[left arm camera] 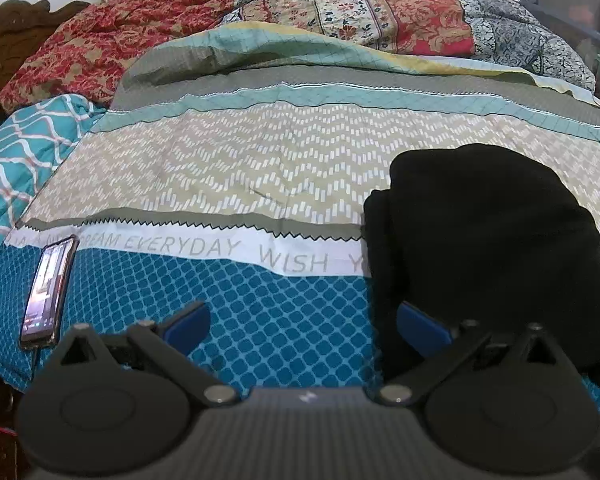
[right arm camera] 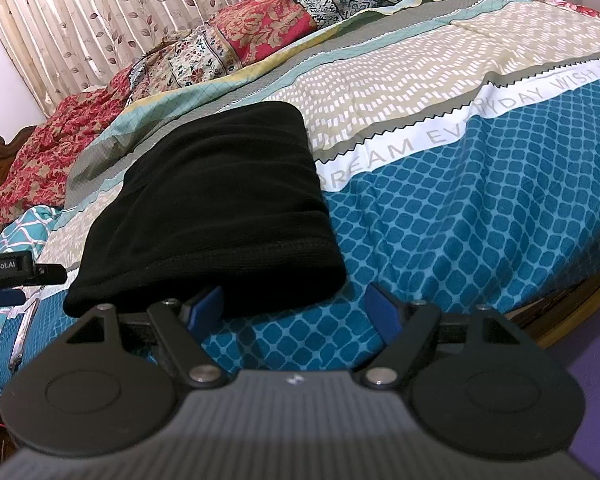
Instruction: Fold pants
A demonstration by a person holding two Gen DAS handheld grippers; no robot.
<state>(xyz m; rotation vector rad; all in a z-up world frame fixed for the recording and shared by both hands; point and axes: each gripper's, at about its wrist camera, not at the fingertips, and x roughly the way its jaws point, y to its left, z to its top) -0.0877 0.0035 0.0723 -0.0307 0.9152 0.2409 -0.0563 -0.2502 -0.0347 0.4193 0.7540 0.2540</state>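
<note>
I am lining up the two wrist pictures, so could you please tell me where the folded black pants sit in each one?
Left wrist view: the folded black pants lie at the right, on the bedspread, beyond the right finger of the left claw.
Right wrist view: the pants lie left of centre, just beyond the left finger of the right claw.
Shared landmark: the white band printed "DREAM EVERYDAY WISH", which the pants cover in part.

Home bedroom; bed [left arm camera: 260, 168] under patterned bedsheet printed "DREAM EVERYDAY", rumpled floral quilt [left arm camera: 340, 12] along the far side; carved wooden headboard [left arm camera: 16, 32], leaf-print curtains [right arm camera: 100, 8] behind; phone [left arm camera: 48, 288] lying on the sheet
</note>
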